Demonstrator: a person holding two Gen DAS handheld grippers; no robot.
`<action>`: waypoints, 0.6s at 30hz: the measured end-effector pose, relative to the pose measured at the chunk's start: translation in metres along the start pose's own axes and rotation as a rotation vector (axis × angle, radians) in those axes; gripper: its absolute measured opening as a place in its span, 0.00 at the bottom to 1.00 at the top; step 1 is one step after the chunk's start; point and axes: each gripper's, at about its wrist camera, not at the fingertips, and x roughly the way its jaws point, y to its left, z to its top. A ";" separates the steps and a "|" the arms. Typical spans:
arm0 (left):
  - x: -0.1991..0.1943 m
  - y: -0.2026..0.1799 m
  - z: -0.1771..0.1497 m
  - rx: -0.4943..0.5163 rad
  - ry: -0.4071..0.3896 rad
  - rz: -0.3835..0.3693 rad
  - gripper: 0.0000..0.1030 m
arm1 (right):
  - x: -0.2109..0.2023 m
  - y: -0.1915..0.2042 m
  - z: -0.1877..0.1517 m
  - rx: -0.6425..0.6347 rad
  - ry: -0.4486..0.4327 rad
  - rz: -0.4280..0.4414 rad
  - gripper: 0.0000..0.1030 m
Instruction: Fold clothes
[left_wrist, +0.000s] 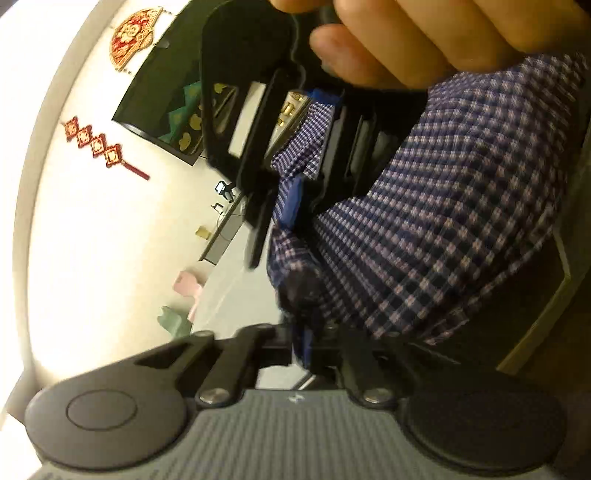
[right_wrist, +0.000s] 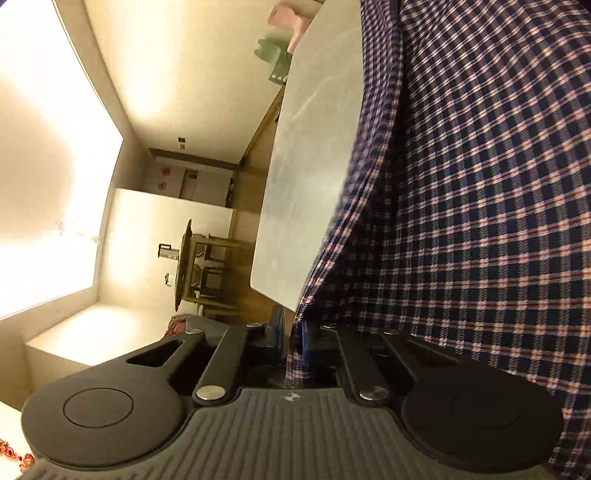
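Observation:
A navy shirt with a red-and-white check (right_wrist: 480, 184) hangs in the air beside the table, stretched between both grippers. In the right wrist view my right gripper (right_wrist: 291, 338) is shut on the shirt's edge, and the cloth runs up between its blue pads (right_wrist: 305, 345). My left gripper (left_wrist: 302, 334) is shut on a bunched fold of the same shirt (left_wrist: 443, 206). Facing it, close ahead in the left wrist view, is the right gripper (left_wrist: 301, 155), held by a person's hand (left_wrist: 406, 37), with checked cloth in its jaws.
A pale grey table (right_wrist: 314, 147) lies beside the hanging shirt. Pink (left_wrist: 186, 284) and green (left_wrist: 173, 321) chairs stand at its far end. A dark screen (left_wrist: 162, 103) and red ornaments (left_wrist: 133, 37) hang on the wall. A round wooden table (right_wrist: 192, 266) stands farther off.

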 end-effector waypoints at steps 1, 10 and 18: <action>0.003 -0.008 0.002 0.046 0.005 0.040 0.02 | 0.000 -0.001 0.002 -0.010 -0.008 -0.030 0.10; 0.014 -0.031 -0.003 0.195 -0.007 -0.051 0.07 | -0.010 0.000 0.032 -0.288 -0.104 -0.362 0.06; -0.007 0.059 -0.003 -0.135 -0.146 -0.310 0.10 | -0.028 0.053 0.040 -0.606 -0.194 -0.495 0.27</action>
